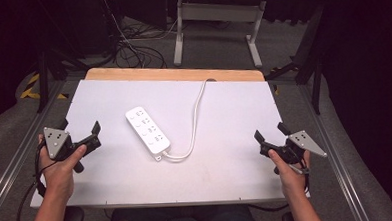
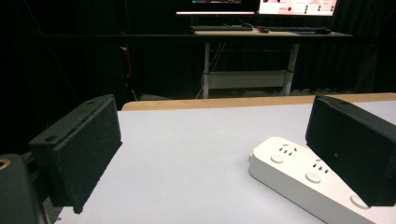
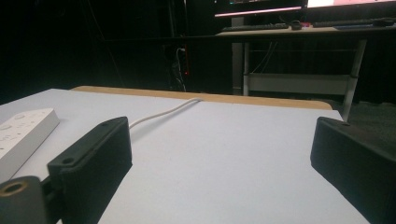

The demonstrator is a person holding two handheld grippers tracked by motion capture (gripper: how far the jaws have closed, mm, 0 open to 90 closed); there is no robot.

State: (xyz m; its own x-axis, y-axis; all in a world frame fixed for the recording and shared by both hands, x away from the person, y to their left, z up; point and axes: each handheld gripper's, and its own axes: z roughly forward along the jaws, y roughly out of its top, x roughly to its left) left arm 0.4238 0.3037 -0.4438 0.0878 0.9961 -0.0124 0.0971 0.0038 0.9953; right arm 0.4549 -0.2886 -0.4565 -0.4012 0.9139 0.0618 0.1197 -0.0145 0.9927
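Smooth white oblong power strip (image 1: 147, 133), matte tabletop (image 1: 235, 139)

Glossy white plastic power strip (image 1: 147, 132), matt white table (image 1: 235, 139), wooden edge

Each black gripper (image 1: 81, 134) carries a grey three-cornered plate with dark screws and a black cable.
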